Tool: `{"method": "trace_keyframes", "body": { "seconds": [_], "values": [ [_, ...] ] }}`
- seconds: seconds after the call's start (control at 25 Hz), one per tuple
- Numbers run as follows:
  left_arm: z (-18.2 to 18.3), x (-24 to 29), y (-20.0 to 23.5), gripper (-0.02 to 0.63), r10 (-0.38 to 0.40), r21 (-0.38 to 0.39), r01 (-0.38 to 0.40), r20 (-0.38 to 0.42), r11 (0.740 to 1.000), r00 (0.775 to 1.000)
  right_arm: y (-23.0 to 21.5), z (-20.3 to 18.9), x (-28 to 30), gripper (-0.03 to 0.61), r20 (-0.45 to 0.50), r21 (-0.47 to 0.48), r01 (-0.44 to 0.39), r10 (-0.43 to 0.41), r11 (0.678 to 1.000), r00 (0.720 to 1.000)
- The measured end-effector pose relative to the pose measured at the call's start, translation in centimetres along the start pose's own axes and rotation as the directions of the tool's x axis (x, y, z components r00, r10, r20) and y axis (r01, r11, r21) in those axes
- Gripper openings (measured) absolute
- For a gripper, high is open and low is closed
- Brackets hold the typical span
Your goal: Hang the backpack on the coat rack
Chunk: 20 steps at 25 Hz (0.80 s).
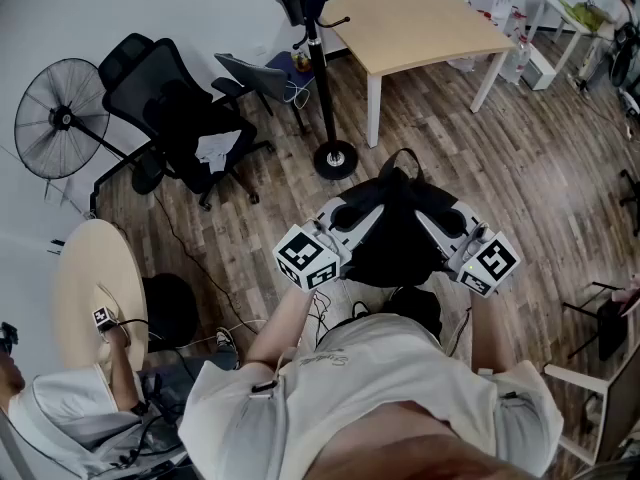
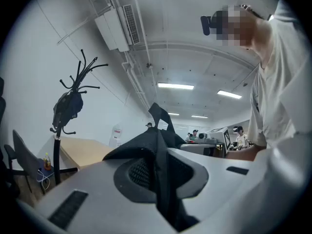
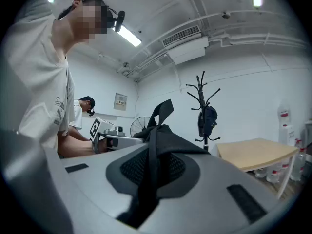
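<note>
— What do the fingers have hold of?
— The left gripper [image 2: 161,179] has its grey fingers [image 2: 229,179] pressed together on a strap of the black fabric backpack [image 1: 395,233]. The strap runs straight down through the narrow gap. The right gripper [image 3: 148,179] is clamped the same way on a strap at its own side.
— And where is the backpack?
— It is slung between the two grippers in front of the person's chest, clear of the wood-plank floor [image 1: 480,148]. Its top carry loop [image 3: 163,111] stands upright, so the top points up and the body sags below. The long axis looks roughly vertical, though from above I cannot be sure.
— The rack?
— The black metal coat rack [image 1: 318,68] stands well apart, ahead, just beside the light wooden desk [image 1: 420,23]. A dark item [image 3: 207,118] hangs on it.
</note>
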State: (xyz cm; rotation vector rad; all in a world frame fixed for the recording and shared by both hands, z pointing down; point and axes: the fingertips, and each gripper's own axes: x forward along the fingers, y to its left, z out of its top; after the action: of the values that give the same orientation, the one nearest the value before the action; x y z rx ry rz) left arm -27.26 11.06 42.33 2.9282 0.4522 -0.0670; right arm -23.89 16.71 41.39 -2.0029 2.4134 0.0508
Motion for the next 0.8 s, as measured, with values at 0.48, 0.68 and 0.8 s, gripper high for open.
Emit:
{"method": "trace_keyframes", "body": {
  "seconds": [0.48,0.68,0.8],
  "values": [
    [-1.8,6.4,3.4,0.046,0.043,-0.035,-0.045,-0.055,0.998,0.998,-7.6,-2.1,-0.3,0.035,0.027,0.063,-0.049,0.047,0.997,0.999],
    [-1.7,10.6,5.8,0.046,0.073,-0.017,-0.074,-0.041,0.997,0.996,-12.6,-2.4,-0.2,0.037,0.042,0.047,-0.102,0.1,0.994,0.994],
    [-1.8,13.6,7.1,0.046,0.086,-0.016,-0.087,-0.026,0.996,0.996,-15.9,-2.4,-0.3,0.037,0.049,0.026,-0.122,0.121,0.992,0.991]
  ]
}}
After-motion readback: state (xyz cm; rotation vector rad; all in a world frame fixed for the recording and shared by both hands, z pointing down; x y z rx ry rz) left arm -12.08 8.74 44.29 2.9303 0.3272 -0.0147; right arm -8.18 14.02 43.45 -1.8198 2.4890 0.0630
